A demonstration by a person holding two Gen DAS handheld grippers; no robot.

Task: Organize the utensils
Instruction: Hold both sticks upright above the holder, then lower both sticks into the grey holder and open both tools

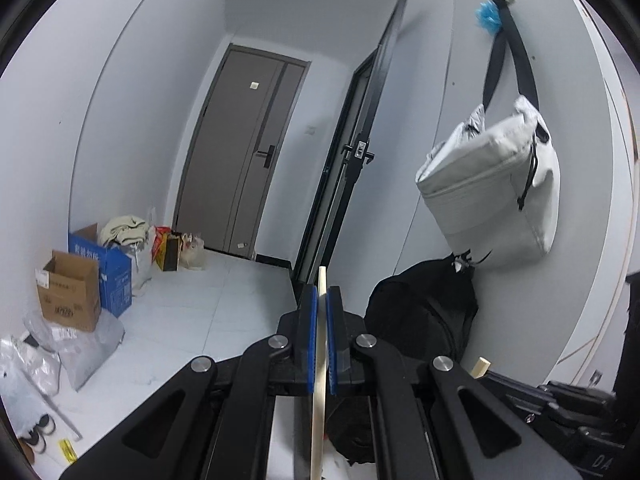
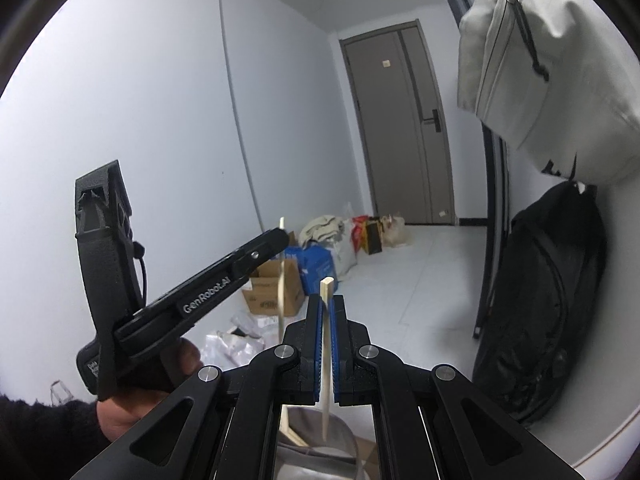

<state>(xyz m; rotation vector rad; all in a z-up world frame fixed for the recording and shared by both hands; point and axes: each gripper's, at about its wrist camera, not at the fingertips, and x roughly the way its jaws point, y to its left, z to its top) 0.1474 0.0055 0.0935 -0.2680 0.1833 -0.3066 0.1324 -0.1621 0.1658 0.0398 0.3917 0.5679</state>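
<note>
A grey door (image 1: 244,148) stands far across the pale floor (image 1: 208,304), cardboard boxes (image 1: 70,294) at its left, a grey bag (image 1: 496,184) hanging right. The left tool (image 1: 322,300) is clamped on a wooden chopstick (image 1: 318,400); the right tool (image 2: 327,312) grips another chopstick (image 2: 327,360), both near upright.

At lower centre of the frame, the left gripper (image 1: 322,300) with blue pads clamps a pale wooden chopstick (image 1: 319,380), a grey fabric bag (image 1: 496,188) hanging at right.
</note>
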